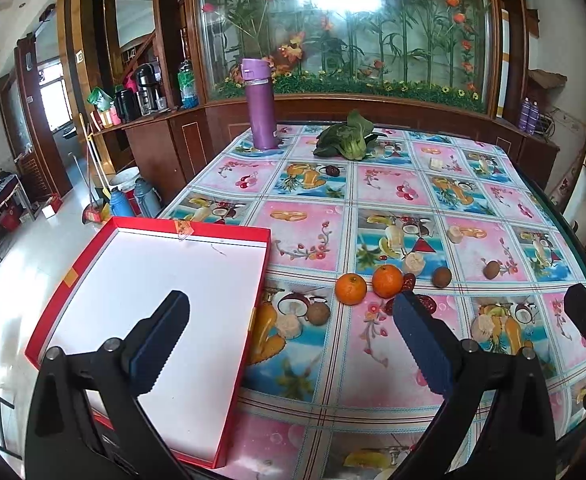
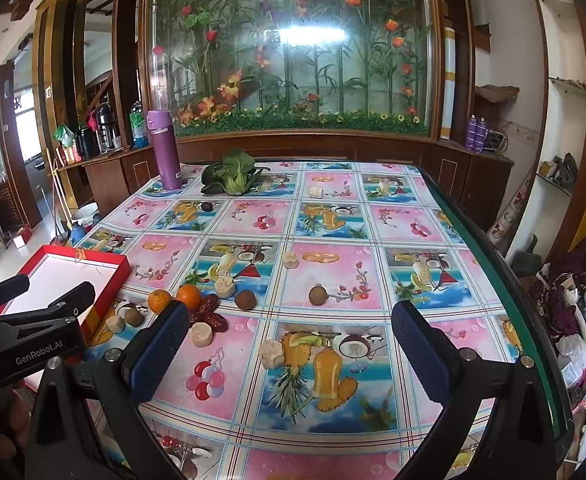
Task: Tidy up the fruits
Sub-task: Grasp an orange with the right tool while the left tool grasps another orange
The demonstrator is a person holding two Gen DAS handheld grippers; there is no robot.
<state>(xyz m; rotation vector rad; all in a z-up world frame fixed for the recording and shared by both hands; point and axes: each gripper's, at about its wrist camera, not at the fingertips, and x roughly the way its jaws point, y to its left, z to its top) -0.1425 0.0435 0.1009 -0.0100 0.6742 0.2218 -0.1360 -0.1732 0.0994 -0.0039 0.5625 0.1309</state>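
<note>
- Left gripper (image 1: 291, 328): jaws spread wide, nothing between them. It hovers half over the red tray (image 1: 73, 276) and half over the table (image 1: 373, 360).
- Right gripper (image 2: 289, 344): also spread wide and empty, above the bare cloth near the table's front.
- The fruit lies ahead of both. Two oranges (image 1: 351, 289) sit side by side, close but not clearly touching, just past the left gripper's right finger (image 1: 421, 340) and beside the tray's right wall.
- From the right gripper the same oranges (image 2: 159, 301) lie ahead and to the left, beyond its left finger (image 2: 161, 348). The left gripper looks the nearer of the two.
- Round things, so no long axis to line up with. The tray is empty, its long side running away from the camera.
- Small brown fruits (image 2: 245, 300), dark red dates (image 2: 209, 308) and pale chunks (image 2: 202, 334) are scattered around the oranges.
- Farther off: greens (image 2: 233, 178) and a purple flask (image 2: 166, 150).
- Writing: "GenRobot.AI" on the left gripper's body in the right wrist view. The flask's label is too small to read.
</note>
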